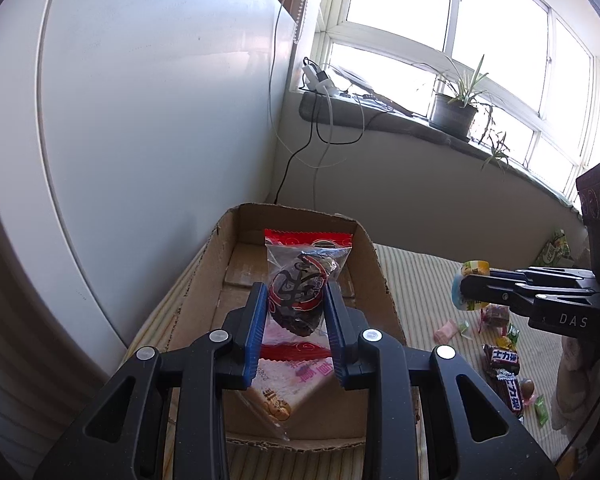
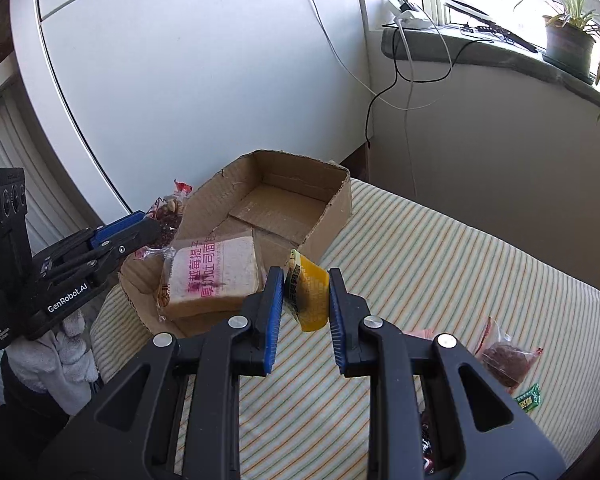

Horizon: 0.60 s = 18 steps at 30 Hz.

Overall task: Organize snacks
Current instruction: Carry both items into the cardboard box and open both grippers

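Observation:
My left gripper [image 1: 296, 300] is shut on a clear snack bag with red ends and dark contents [image 1: 300, 292], held above the open cardboard box [image 1: 376, 264]. A wrapped bread slice [image 1: 296, 380] lies in the box, also in the right wrist view [image 2: 216, 276]. My right gripper [image 2: 305, 298] is shut on a small yellow snack packet [image 2: 308, 300], held over the striped cloth beside the box [image 2: 332, 208]. The left gripper [image 2: 140, 232] and its bag [image 2: 166, 216] show at the box's left wall. The right gripper [image 1: 472, 292] shows at the right.
Loose snacks lie on the striped cloth: chocolate bars [image 1: 504, 372], small candies [image 1: 448, 328], a dark bagged snack [image 2: 504, 360] and a green candy [image 2: 530, 398]. A white cabinet [image 1: 140, 100] stands behind the box. A windowsill with a potted plant [image 1: 456, 108] and cables lies beyond.

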Available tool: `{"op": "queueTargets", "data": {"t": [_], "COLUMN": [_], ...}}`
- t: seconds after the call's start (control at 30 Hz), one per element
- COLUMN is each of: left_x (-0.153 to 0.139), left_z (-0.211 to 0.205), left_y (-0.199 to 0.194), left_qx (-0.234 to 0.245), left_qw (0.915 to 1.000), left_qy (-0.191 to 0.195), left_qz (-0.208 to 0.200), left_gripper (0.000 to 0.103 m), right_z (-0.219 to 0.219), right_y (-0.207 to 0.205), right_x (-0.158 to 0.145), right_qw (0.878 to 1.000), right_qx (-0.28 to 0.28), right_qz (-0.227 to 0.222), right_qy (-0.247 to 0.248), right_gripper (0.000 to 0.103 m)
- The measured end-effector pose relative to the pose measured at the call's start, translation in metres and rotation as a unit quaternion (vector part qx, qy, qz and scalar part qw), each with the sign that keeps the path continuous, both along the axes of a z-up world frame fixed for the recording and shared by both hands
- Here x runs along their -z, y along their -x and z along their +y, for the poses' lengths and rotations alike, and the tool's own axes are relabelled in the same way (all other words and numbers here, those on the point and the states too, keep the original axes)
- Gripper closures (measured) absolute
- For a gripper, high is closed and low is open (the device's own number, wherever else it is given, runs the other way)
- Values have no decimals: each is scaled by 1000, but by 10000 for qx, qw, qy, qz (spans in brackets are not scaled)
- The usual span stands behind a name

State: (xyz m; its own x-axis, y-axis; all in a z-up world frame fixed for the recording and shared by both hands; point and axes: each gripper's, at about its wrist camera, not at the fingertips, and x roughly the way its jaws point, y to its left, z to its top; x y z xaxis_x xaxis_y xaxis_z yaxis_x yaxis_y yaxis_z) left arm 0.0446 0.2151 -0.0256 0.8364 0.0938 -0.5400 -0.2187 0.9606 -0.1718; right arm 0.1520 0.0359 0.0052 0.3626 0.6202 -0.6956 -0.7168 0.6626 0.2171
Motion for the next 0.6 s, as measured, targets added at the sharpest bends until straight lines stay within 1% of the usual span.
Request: {"op": "queueTargets", "data": {"t": [0.23,0.6], "left_x": [3,10], "left_z": [9,16], "left_y": [-3,-18], "left_qx": [-28,-52], "left_qw": [10000,9998], "left_qy": [27,46], "left_qz": [63,199], "left_gripper": [76,76], "right_z": [38,77], "right_y": [-8,-17], "right_x": [12,23], "right_qw": [9996,9986], "right_qx": [-246,-467], "right_qz": [22,56], "right_qy": [112,244], "right_gripper": [81,81]}}
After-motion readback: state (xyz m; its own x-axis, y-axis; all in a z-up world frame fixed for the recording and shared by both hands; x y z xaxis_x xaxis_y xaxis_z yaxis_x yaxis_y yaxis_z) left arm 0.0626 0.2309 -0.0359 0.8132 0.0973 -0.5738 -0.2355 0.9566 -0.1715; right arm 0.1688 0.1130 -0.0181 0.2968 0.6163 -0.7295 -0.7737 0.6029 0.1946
